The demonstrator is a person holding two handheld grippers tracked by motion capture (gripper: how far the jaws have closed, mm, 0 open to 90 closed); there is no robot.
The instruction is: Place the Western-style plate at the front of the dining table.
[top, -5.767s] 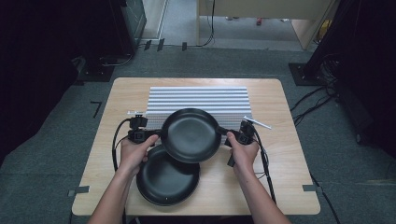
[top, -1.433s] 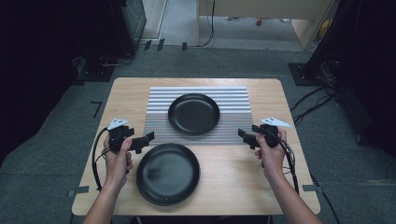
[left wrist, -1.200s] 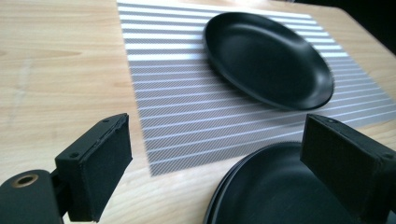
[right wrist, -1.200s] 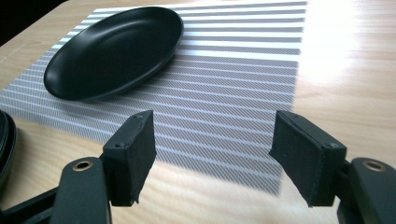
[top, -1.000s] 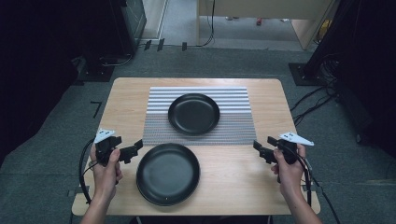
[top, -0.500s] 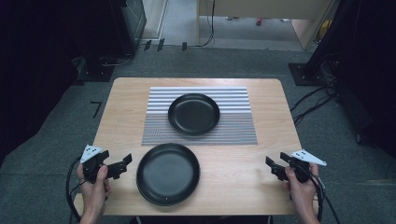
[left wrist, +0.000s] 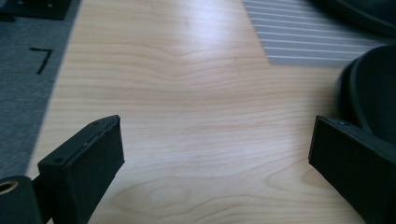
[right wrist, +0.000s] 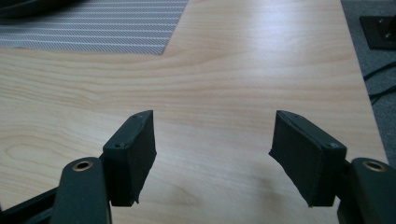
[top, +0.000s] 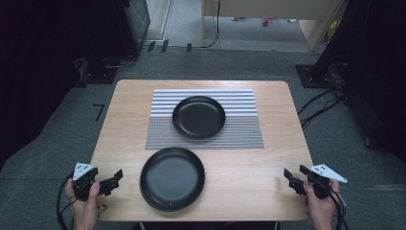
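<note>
Both grippers now sit well back from where they were a moment ago: earlier they flanked the striped placemat (top: 205, 118), and since then they have drawn toward the person's edge of the wooden table (top: 268, 167). Earlier still, the two of them carried a black plate together above a second one; that carried plate (top: 198, 116) now rests flat on the placemat, near its middle, with nothing touching it.

Taking the placemat as the landmark, the second black plate (top: 172, 178) lies on bare wood just on the person's side of it, slightly toward the left. The left gripper (top: 114, 178) hangs at the table's near left corner, well to the person's side of the placemat and just beside the second plate's rim without touching it. Its own view shows its jaws spread wide with only wood grain between them and the dark plate edge (left wrist: 371, 88) behind the right-hand jaw. The right gripper (top: 293, 175) is at the near right corner, well apart from both plates, its jaws likewise released and empty over plain wood.

With the plate set down and both tools let go and pulled clear, the placing step looks finished. Whether the second plate is meant to follow cannot be told.
</note>
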